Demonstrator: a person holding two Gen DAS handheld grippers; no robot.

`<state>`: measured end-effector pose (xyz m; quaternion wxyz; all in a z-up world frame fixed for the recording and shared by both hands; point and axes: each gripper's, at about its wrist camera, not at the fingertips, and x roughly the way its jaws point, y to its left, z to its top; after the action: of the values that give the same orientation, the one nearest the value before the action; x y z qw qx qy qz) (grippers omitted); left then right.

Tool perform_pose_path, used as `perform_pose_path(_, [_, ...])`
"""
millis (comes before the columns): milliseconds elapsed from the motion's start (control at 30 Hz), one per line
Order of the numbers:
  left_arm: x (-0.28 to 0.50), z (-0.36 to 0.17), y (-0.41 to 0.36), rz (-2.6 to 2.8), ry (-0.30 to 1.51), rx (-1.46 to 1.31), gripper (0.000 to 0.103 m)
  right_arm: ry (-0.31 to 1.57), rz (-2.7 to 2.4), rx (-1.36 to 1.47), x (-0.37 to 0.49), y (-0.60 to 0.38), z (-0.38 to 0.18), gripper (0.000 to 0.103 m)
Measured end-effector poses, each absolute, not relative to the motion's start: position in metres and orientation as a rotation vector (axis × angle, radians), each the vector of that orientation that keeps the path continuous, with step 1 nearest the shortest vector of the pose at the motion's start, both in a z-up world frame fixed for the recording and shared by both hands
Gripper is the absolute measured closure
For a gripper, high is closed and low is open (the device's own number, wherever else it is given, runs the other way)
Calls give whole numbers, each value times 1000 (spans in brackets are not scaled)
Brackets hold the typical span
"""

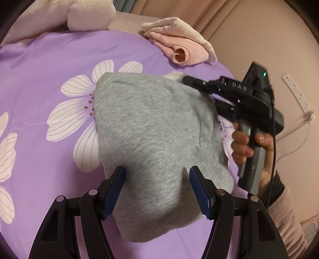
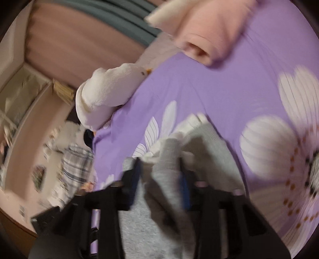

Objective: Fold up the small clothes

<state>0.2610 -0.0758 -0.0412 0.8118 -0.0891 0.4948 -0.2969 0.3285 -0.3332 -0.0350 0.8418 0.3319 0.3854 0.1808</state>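
Observation:
A small grey garment lies partly folded on the purple flowered bedspread. My left gripper is open, its blue-padded fingers straddling the garment's near part without pinching it. My right gripper reaches in from the right at the garment's far right corner. In the blurred right wrist view the right gripper has a bunched fold of grey cloth with a white lining between its fingers.
A folded pink garment lies at the bed's far edge, also seen in the right wrist view. A pink plush pillow lies at the far left. A white plush toy sits at the bed's edge. A wall with a power strip is to the right.

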Motion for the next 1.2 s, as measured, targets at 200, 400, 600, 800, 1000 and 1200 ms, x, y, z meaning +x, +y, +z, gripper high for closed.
perform_pose_path(200, [264,-41,-83,-640,1046,-174,38,730,361,541,334,-325,-3,85])
perform_pose_path(400, [270,-46,-87,-608,1060,-175,38,882,149,386,350,-330,-38,77])
perform_pose_path(600, [269,-46,-91,-589,1056,-131,38,795,45,339,329,-341,-22,62])
perform_pose_path(800, [268,-47,-95,-572,1044,-106,37,732,131,244,293,-329,9,62])
perform_pose_path(1000, [267,-48,-93,-568,1048,-109,36,745,216,184,263,-303,11,62])
perform_pose_path(1200, [265,-50,-92,-553,1045,-106,36,762,303,113,238,-272,3,64])
